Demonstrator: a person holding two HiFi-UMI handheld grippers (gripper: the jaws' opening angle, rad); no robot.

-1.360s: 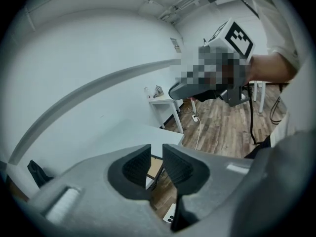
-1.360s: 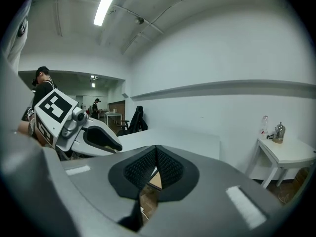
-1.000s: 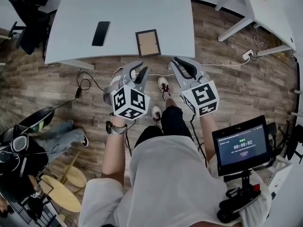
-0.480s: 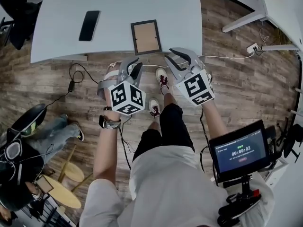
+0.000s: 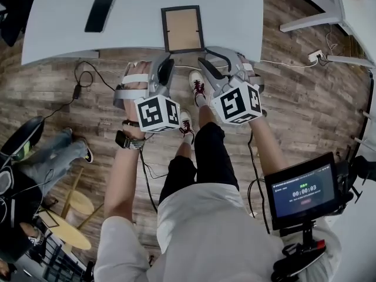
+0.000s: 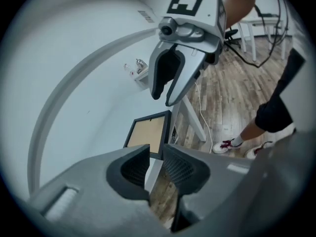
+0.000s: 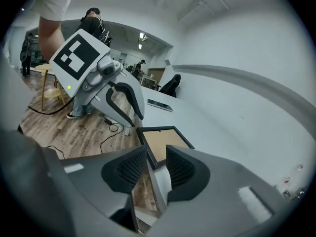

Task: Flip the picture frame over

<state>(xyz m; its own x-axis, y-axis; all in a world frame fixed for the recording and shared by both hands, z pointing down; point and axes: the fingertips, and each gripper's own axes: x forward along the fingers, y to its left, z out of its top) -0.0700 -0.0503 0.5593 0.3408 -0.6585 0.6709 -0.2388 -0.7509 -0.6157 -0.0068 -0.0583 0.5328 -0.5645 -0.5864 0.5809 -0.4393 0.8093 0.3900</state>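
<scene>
A wooden plank floor fills most of the head view. At the top stands a white table. The person wearing the camera, in a white shirt and dark trousers, stands just before its near edge. At the lower right a dark monitor on a stand shows a timer. At the left edge another person in jeans sits beside a round wooden stool.

The left gripper and the right gripper are held side by side, near each other but apart. Both point toward the table edge, and each carries a cube with square markers. The jaws of the left gripper stand apart with a narrow gap, and nothing is pressed between the pads. The jaws of the right gripper have just been opening. They are also apart and hold nothing; only the table edge shows through the gap.

The picture frame lies flat on the table, close to the near edge, just beyond the two grippers. Its dark border surrounds a brown panel that faces up. No gripper touches it. A black phone lies flat, well to the left of the frame. Under the grippers a white sneaker with red laces is visible.
</scene>
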